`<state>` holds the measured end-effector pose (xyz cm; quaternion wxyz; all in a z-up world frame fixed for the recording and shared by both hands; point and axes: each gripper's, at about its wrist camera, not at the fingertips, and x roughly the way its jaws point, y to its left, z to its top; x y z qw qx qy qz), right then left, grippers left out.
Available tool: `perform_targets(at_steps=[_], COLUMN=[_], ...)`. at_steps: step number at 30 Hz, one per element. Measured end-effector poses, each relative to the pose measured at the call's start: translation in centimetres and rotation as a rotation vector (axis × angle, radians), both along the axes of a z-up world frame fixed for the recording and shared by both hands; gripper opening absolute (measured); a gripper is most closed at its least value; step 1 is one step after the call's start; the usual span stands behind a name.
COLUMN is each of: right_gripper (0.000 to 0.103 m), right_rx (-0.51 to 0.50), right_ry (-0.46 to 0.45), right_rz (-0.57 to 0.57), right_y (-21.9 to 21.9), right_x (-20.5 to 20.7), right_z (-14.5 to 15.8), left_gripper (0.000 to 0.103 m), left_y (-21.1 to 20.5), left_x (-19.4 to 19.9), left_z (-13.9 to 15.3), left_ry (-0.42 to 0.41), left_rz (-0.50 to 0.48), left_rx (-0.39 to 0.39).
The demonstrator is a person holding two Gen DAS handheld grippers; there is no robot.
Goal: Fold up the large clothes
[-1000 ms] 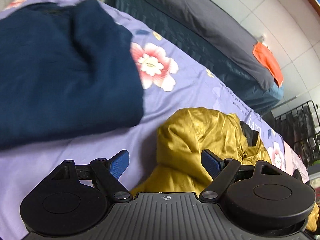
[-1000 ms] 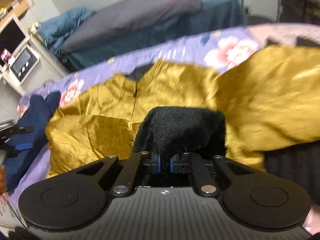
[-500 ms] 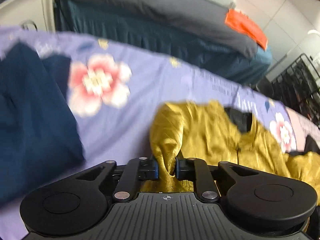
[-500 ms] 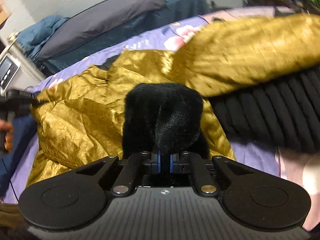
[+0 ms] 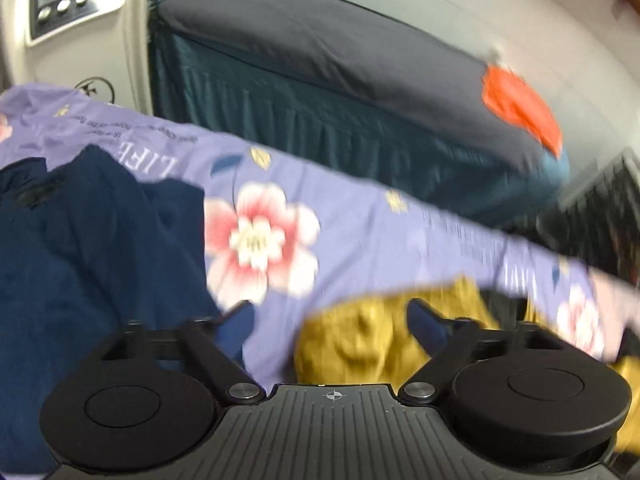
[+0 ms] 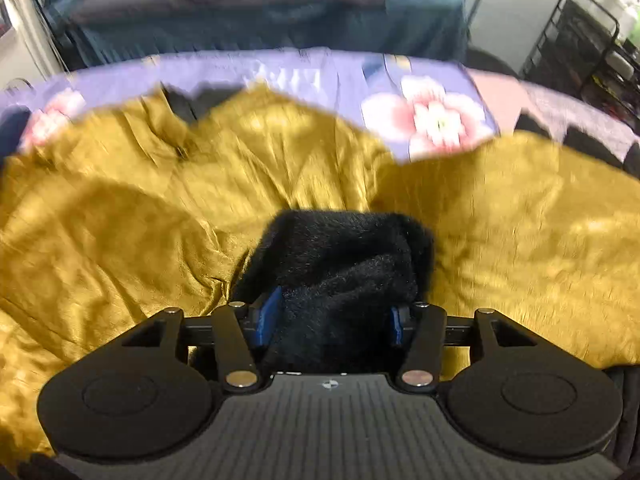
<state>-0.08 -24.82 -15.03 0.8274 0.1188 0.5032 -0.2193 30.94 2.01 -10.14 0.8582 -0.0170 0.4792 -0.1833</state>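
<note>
Floral sheet [image 6: 340, 76] w/ gold jacket [image 6: 160, 200] lengthwise across, crumpled

My left-wrist camera looks down along my fingers from close above the lilac floral bedsheet [image 5: 360, 216], facing the dark bed [image 5: 320, 64] beyond; my right-wrist camera sits nearer still, over the mustard-gold jacket [image 6: 140, 208]. Both views share that sheet, jacket and the far bed
</note>
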Motion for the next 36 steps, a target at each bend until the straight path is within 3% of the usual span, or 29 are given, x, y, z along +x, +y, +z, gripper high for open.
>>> perform_targets(at_steps=[5, 9, 15, 17, 19, 22, 27, 31, 36], right_gripper=[0.083, 0.085, 0.078, 0.076, 0.071, 0.064, 0.065, 0.073, 0.073], right_rx=[-0.141, -0.063, -0.006, -0.03, -0.074, -0.029, -0.032, -0.075, -0.06], right_ry=[-0.171, -0.234, -0.176, -0.13, -0.056, 0.003, 0.065, 0.083, 0.026], right_rz=[-0.001, 0.071, 0.205, 0.259, 0.253, 0.193, 0.226, 0.26, 0.235], right_y=[3.0, 3.7, 6.0, 6.6, 6.5, 4.2, 3.8, 5.2, 5.9], right_x=[-4.4, -5.2, -3.6, -2.7, -2.2, -1.4, -0.4, -0.3, -1.3], right_z=[4.5, 5.3, 3.0, 1.6, 0.4, -1.9, -4.0, -4.0, -2.1], left_gripper=[0.103, 0.103, 0.103, 0.103, 0.103, 0.103, 0.103, 0.103, 0.103], left_y=[-1.5, -3.8, -6.2, -6.6, -6.7, -6.9, -6.9, -6.8, -7.4], left_x=[-8.0, -11.2, -12.1, -12.0, -11.8, -11.9, -12.4, -13.2, -14.1], left_z=[-2.8, -6.1, -8.7, -9.2, -9.5, -9.2, -7.7, -5.9, -3.6], left_ry=[0.039, 0.104, 0.114, 0.105, 0.102, 0.092, 0.051, 0.006, -0.05], left_rz=[-0.123, -0.189, -0.23, -0.244, -0.25, -0.247, -0.246, -0.251, -0.272], left_rx=[0.089, 0.165, 0.251, 0.284, 0.304, 0.307, 0.305, 0.287, 0.268])
